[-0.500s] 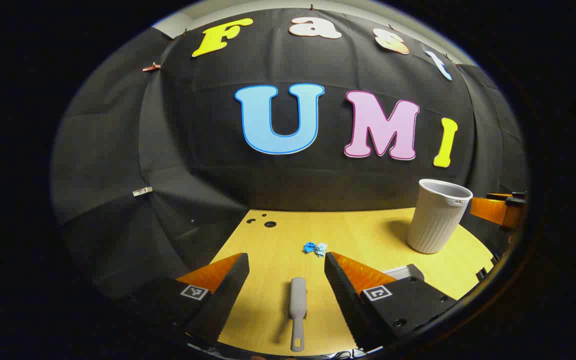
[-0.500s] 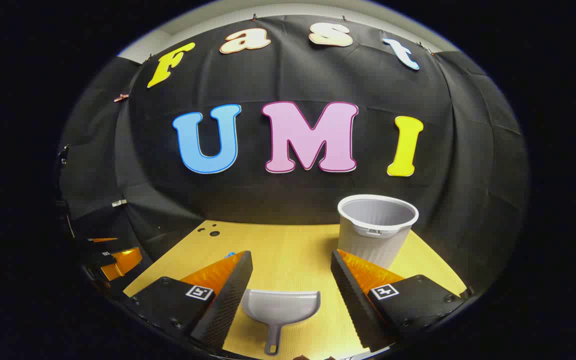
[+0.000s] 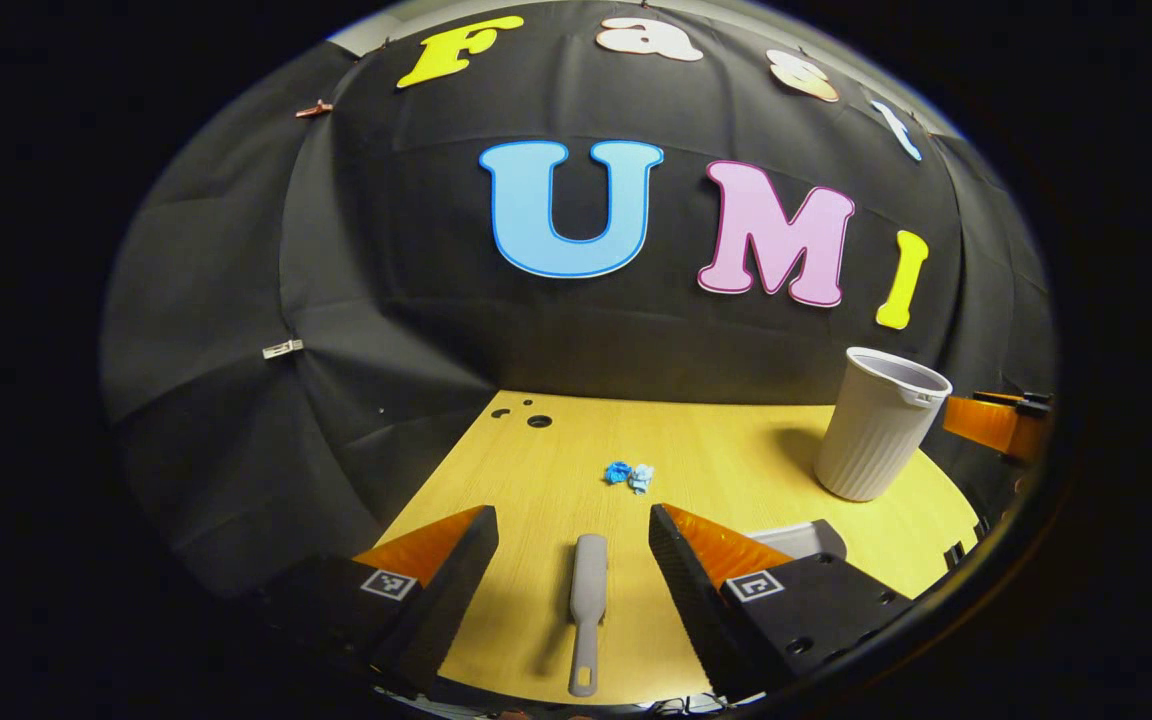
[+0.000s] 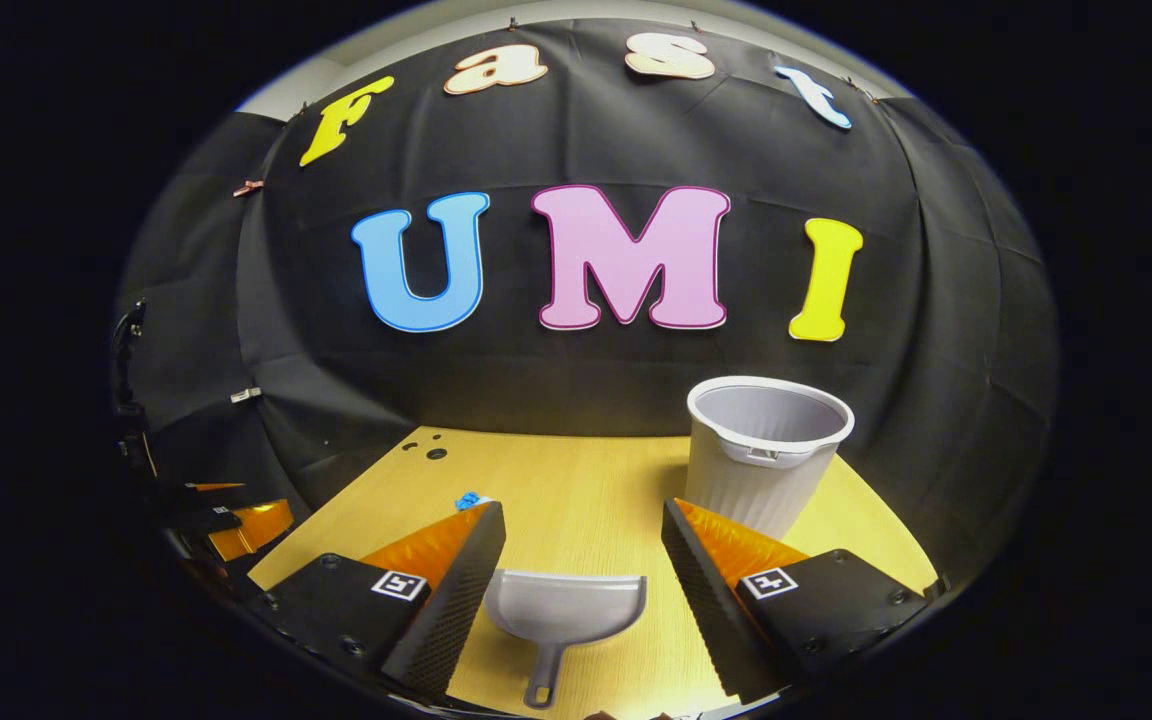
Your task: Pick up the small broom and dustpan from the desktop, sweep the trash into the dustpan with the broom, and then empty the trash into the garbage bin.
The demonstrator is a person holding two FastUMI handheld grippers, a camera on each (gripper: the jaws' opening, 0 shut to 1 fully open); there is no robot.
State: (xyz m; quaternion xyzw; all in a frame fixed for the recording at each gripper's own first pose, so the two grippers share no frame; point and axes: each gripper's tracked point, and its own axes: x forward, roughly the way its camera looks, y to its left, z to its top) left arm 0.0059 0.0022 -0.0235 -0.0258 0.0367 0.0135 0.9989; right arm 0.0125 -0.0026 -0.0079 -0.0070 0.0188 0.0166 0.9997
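The left gripper (image 3: pixel 566 550) hangs just above the pale wooden surface (image 3: pixel 736 460), its jaws spread wide and holding nothing. Between them lies the small grey plastic broom (image 3: pixel 586 605), flat on the surface, with its looped handle end nearest the gripper and its head pointing away — neither finger touches it. A little beyond the broom's head sits the trash, a couple of crumpled blue scraps (image 3: pixel 628 475) lying close together. Off to the right stands the ribbed grey plastic garbage bin (image 3: pixel 881 425), upright, well apart from the scraps.

The right gripper (image 4: pixel 584 555) is poised in the same manner, jaws wide apart and empty. The grey plastic dustpan (image 4: pixel 564 605) rests flat on the surface between them, its handle toward the gripper and its open mouth facing away; whether the left finger brushes the pan's edge I cannot tell. From here the bin stands just past the right finger.
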